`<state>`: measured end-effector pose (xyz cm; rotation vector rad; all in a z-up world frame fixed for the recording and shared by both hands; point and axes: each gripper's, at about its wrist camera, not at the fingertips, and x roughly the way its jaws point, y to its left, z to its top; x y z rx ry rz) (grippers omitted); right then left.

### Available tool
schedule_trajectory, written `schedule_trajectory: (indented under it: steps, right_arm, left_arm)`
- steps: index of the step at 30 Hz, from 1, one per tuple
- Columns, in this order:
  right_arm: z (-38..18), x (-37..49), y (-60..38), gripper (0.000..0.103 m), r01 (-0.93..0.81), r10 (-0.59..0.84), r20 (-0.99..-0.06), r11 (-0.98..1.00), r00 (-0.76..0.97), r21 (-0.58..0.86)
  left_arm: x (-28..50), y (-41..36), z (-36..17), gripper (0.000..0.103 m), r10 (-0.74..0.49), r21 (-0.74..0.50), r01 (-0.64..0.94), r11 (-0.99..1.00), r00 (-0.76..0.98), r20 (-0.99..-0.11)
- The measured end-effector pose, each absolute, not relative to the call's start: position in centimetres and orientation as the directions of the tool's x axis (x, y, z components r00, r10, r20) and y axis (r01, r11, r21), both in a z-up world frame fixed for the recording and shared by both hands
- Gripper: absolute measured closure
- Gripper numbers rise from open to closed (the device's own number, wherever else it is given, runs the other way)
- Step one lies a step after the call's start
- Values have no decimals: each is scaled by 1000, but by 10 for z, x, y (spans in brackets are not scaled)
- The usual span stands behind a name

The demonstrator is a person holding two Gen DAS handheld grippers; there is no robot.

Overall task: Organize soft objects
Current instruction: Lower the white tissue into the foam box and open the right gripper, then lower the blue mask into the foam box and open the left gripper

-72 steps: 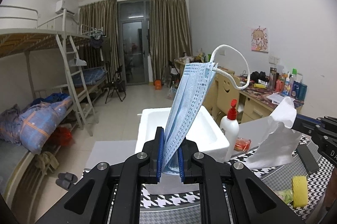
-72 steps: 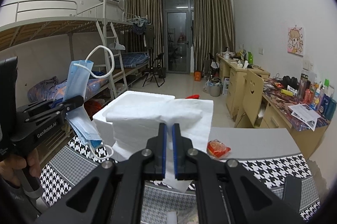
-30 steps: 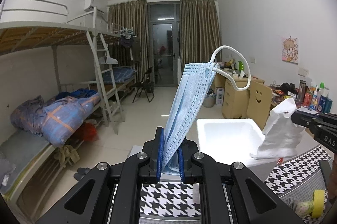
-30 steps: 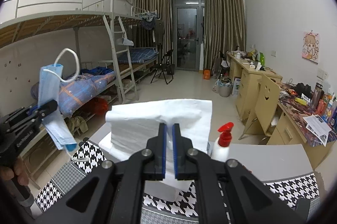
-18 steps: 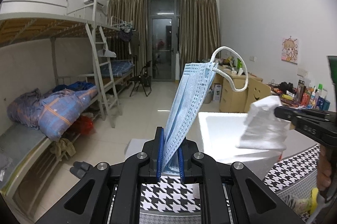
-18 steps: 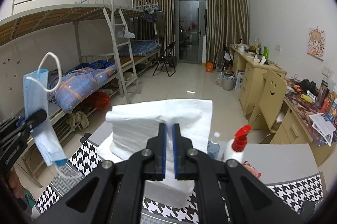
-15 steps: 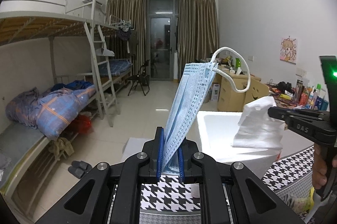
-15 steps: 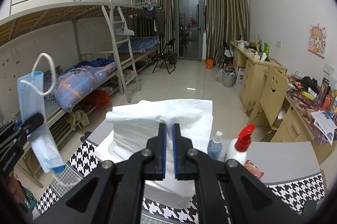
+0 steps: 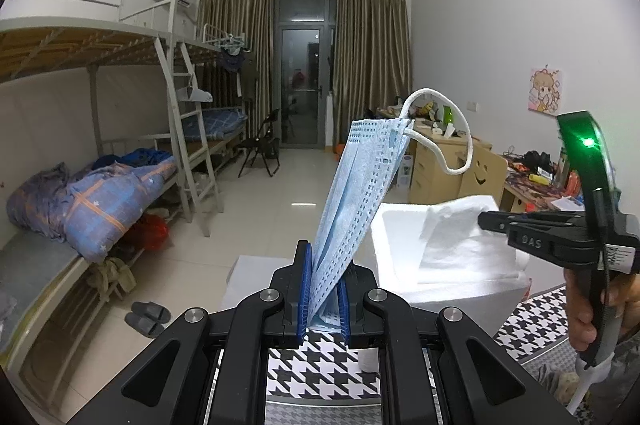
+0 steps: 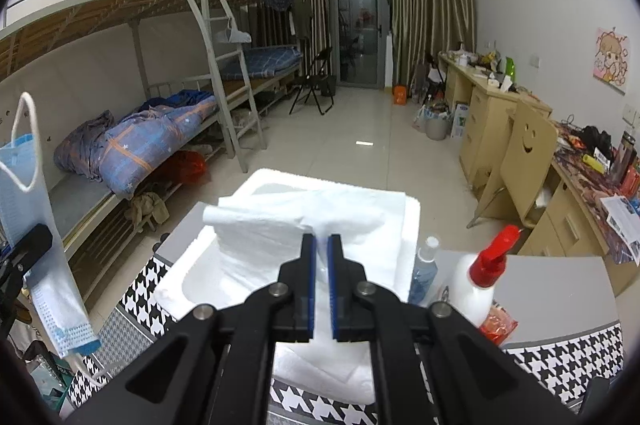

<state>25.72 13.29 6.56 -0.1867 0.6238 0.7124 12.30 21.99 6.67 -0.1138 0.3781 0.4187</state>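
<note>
Dormitory furniture filled the background: metal bunk beds along the left wall, wooden desks along the right, curtains at the far end. Nearer, a table with a black-and-white houndstooth cloth carried a white foam box, open at the top. Its inside looked white and bare where it showed, though most of it was hidden. The right hand-held gripper was clamped shut on a white folded paper tissue, which hung over the box's opening; whether the tissue touched the box could not be told. The left hand-held gripper was closed on a light blue pleated face mask, which stood upright from the pads, its white ear loop curling to the right, left of the box and apart from it. Just right of the box stood a small clear bottle and a white pump bottle with a red nozzle, with a red crinkled packet beside them on the table.
</note>
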Motion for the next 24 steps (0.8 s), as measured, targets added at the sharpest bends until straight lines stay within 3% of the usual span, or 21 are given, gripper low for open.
schedule_trajectory:
  steps: [6,8,10,17,24]
  right_arm:
    - [59,263,137,91,-660,539,-622,749,568,46]
    - [57,263,141,69,-674,532,-644,738,550,35]
    - [55,263,142,37,-666,525,-648,745,552,37]
    - [64,259,132,32,-656,535,-623,753,570,46]
    - [80,248,105,17,-644,552,-568,763,611,49]
  left_arm:
    - [126,222,67,90,367,-29,-409,912,847,-385]
    - [126,223,67,90,367,-26,-408,913,847,-385]
    - [127,226,67,90,362,-28,-404,914,847,-389]
    - [137,224,68,90,346,-24,-385,922,851,-395]
    - [151,226,70,90,289,-53,-340,939,864,-412]
